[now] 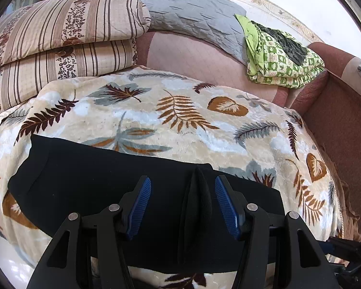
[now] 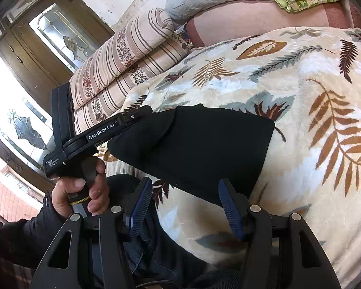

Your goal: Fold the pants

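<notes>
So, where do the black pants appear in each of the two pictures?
Left wrist view: the black pants fill the lower middle, lying under the open left gripper.
Right wrist view: the black pants sit at the centre, just beyond the open right gripper.
Shared landmark: the leaf-print blanket under them.

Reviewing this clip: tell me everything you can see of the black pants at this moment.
The black pants are plain, matte, soft-looking fabric, already folded into a compact flat bundle lying on the leaf-print blanket. In the left wrist view a raised pleat of cloth stands between the open jaws of the left gripper. In the right wrist view the near corner lies between the open jaws of the right gripper; contact cannot be told. No waistband or pockets show.
</notes>
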Demonstrator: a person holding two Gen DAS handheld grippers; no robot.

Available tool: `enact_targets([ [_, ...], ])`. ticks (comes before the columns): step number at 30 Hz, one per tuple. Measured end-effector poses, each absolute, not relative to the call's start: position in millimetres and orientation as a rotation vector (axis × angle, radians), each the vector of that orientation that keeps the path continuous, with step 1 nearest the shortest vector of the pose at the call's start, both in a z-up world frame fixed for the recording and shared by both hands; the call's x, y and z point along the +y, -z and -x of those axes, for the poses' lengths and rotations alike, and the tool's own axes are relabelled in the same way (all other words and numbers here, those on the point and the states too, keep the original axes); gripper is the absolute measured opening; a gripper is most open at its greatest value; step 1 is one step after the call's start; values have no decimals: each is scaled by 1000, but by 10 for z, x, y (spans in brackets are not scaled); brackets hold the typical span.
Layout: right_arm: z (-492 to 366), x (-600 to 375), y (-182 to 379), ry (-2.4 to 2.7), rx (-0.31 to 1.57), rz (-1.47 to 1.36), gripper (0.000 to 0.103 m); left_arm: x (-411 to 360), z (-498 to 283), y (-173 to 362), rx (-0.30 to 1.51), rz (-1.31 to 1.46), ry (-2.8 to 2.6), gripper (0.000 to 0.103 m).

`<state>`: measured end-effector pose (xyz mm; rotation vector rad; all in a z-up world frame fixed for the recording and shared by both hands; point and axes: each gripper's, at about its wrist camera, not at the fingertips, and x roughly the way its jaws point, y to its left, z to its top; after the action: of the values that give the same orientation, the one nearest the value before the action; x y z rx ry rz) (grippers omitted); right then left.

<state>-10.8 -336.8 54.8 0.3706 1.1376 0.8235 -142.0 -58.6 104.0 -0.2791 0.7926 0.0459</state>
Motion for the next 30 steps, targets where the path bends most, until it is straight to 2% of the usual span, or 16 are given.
enact_targets([
  [10, 112, -3367, -586, -826, 1133, -375, 59, -583, 1412, -1029, 797, 296, -40, 56],
  [15, 106, -3364, -592, -824, 1136, -382, 59, -396, 1533, -1146, 727, 392, 59, 56],
  [16, 105, -3367, -590, -826, 1135, -384, 59, -309, 1600, -1195, 702, 403, 66, 57],
  [18, 106, -3367, -566, -831, 1139, -388, 59, -40, 1800, -1287, 653, 435, 68, 68],
  [19, 103, -3363, -554, -833, 1142, -391, 59, 129, 1898, -1296, 634, 467, 68, 80],
  [20, 96, -3362, -544, -834, 1145, -395, 59, 388, 2015, -1279, 616, 525, 68, 87],
  [26, 99, -3389, -549, -841, 1134, -414, 59, 1538, 2636, -780, 647, 907, -10, 85],
  [30, 91, -3373, -554, -838, 1135, -415, 59, 1928, 2839, -316, 660, 1177, -30, 85],
])
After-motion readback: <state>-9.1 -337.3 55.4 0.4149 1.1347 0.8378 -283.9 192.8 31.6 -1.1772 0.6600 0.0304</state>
